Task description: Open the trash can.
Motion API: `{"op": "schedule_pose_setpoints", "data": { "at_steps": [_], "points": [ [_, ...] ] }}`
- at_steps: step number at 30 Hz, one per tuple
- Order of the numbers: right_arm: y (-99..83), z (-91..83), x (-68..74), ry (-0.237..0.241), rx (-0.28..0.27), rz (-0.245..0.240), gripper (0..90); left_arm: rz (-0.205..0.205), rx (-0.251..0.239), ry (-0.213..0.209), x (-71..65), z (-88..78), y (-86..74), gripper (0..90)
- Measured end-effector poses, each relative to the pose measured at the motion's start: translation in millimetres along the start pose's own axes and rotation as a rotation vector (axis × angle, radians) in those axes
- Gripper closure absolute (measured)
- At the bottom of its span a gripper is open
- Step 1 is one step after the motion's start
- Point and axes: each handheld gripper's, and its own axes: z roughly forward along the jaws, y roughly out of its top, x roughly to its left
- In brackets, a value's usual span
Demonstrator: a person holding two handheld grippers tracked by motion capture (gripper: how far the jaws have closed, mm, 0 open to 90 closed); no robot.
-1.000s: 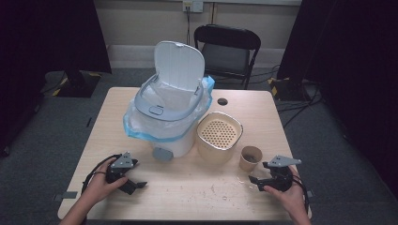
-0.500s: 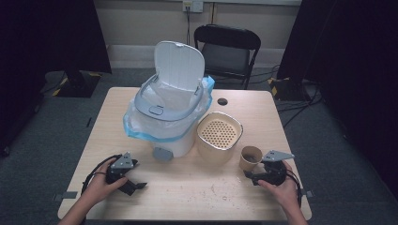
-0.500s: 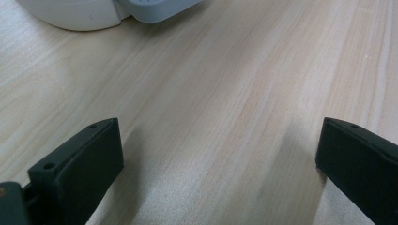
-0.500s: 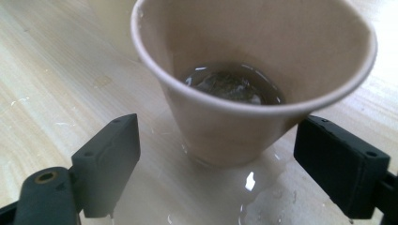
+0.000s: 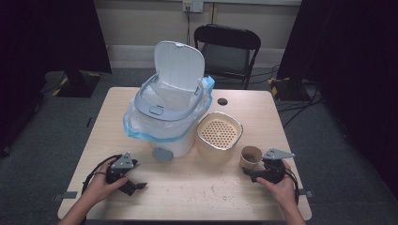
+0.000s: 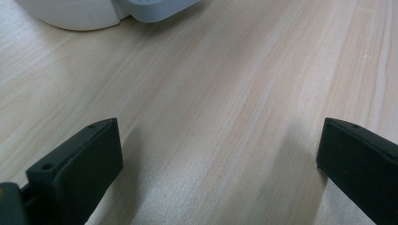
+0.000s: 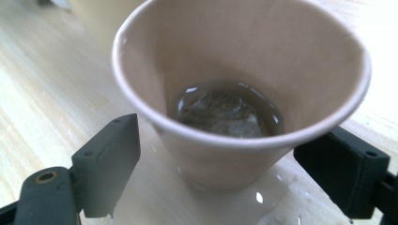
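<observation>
Near edge of table (image 5: 187, 197): left gripper (image 5: 133, 182) rests low on bare wood w/ jaws wide apart, nothing btwn them; right gripper (image 5: 249, 173) sits at the right w/ jaws apart either side of the paper cup (image 5: 250, 156), not pressing it. Cup stands upright just beyond it, some brownish liquid inside & a wet patch under its base. Farther back: perforated tan container (image 5: 218, 136) left of cup, then lidded white bin (image 5: 166, 112) w/ blue-edged liner, lid up.
</observation>
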Motion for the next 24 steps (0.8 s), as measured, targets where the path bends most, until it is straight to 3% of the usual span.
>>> {"op": "schedule_pose_setpoints", "data": {
  "at_steps": [5,16,24],
  "points": [
    [-2.8,3.9,-3.8,0.016,-0.049,0.045,14.6,0.0,0.0,0.0,0.0,0.0,0.0,0.0],
    [-5.1,10.3,-1.0,0.019,-0.072,0.036,15.9,0.0,0.0,0.0,0.0,0.0,0.0,0.0],
    [-4.1,11.5,-1.6,0.022,-0.079,0.044,22.0,0.0,0.0,0.0,0.0,0.0,0.0,0.0]
  ]
}}
